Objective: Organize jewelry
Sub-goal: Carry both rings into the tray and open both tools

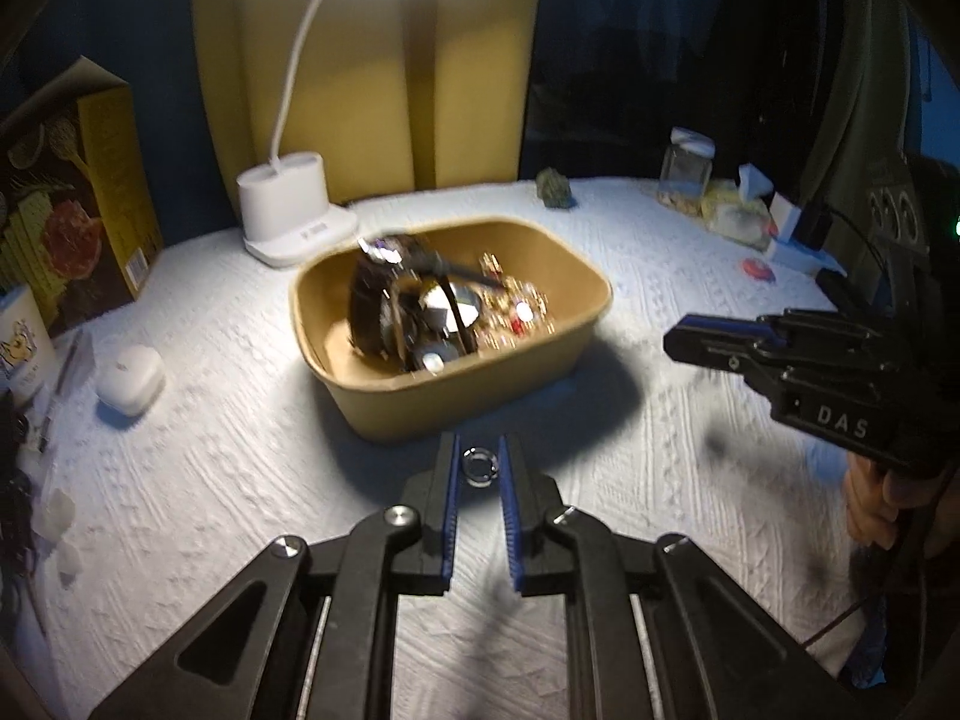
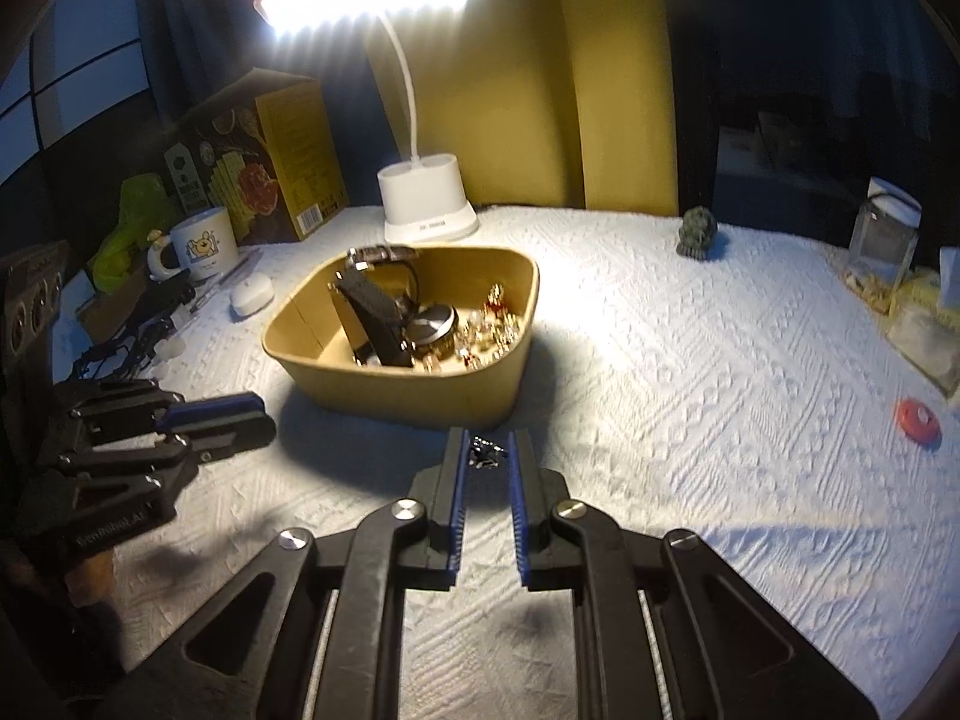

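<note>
White textured cloth covers the bench (image 2: 690,360) under a lamp (image 2: 420,204). Both grippers hover before the tan bowl (image 1: 456,384) of jewelry, likely to drop pieces in: left gripper (image 1: 478,462) jaws narrow on a ring (image 1: 479,461), right gripper (image 2: 487,456) jaws narrow on a small dark piece (image 2: 487,455).

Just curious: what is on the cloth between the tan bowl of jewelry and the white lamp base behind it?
Nothing: in both wrist views only bare white tablecloth separates the tan bowl from the lamp base.
</note>
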Demonstrator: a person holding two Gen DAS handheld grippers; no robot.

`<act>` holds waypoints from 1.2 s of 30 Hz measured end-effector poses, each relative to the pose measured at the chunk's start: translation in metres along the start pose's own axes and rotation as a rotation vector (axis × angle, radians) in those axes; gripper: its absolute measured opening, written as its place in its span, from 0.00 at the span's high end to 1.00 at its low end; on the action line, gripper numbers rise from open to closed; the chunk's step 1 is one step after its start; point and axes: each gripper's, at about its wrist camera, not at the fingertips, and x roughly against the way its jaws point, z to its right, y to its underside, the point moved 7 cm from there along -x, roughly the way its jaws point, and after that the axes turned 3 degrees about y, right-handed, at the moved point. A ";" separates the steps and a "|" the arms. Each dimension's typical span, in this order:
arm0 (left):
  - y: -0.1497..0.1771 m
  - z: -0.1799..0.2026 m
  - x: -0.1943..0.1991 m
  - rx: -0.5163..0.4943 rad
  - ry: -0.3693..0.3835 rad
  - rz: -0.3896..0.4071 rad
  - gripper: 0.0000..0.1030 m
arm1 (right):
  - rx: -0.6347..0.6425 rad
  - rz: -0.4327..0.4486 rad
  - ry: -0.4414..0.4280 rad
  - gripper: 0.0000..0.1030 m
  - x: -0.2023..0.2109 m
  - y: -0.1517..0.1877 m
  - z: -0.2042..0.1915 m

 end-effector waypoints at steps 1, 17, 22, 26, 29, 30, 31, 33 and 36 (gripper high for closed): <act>-0.003 -0.002 0.002 0.002 -0.001 0.011 0.89 | 0.003 0.003 -0.002 0.89 0.000 -0.002 -0.001; -0.045 -0.028 -0.003 0.038 -0.021 0.056 0.89 | 0.035 0.044 -0.041 0.89 -0.009 -0.042 -0.009; -0.046 -0.034 -0.009 0.047 -0.011 0.048 0.89 | 0.051 0.033 -0.057 0.89 -0.020 -0.047 -0.018; -0.044 -0.036 -0.011 0.051 0.000 0.044 0.89 | 0.065 0.006 -0.069 0.88 -0.031 -0.049 -0.028; -0.042 -0.039 -0.011 0.060 0.012 0.042 0.89 | 0.068 -0.006 -0.071 0.88 -0.038 -0.050 -0.034; -0.041 -0.040 -0.011 0.062 0.015 0.043 0.89 | 0.068 -0.011 -0.074 0.88 -0.039 -0.049 -0.036; -0.041 -0.041 -0.010 0.063 0.017 0.044 0.89 | 0.070 -0.015 -0.072 0.88 -0.041 -0.049 -0.038; -0.039 -0.044 -0.009 0.068 0.020 0.045 0.89 | 0.072 -0.021 -0.071 0.88 -0.043 -0.049 -0.040; -0.039 -0.046 -0.006 0.073 0.026 0.054 0.88 | 0.076 -0.029 -0.069 0.88 -0.045 -0.048 -0.045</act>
